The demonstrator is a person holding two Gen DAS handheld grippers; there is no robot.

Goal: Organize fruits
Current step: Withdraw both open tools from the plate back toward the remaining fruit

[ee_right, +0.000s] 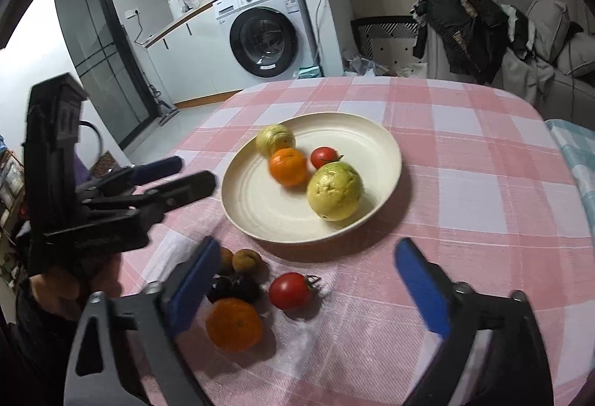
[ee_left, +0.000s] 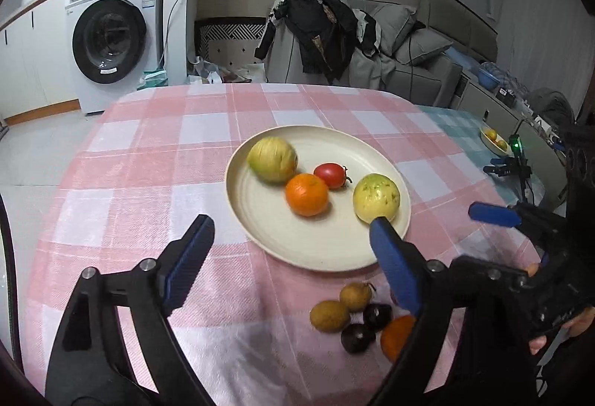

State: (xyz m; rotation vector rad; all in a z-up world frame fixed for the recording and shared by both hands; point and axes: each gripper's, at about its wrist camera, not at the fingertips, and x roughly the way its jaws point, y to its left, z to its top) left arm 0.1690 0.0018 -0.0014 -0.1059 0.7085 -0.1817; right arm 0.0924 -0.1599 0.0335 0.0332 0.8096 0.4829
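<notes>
Left hand-held gripper (ee_left: 290, 238): jaws wide apart, holding nothing, near the plate (ee_left: 297, 250). Right hand-held gripper (ee_right: 308, 257): jaws wide apart, empty. Plate carries two yellow-green fruits, an orange (ee_left: 307, 194) and a tomato. Table (ee_left: 148, 145): pink checked cloth. Washing machine (ee_left: 111, 30) beyond the plate.

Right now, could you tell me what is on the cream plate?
The cream plate holds two yellow-green fruits, an orange mandarin and a red tomato. The fruits cover what lies beneath them.
</notes>
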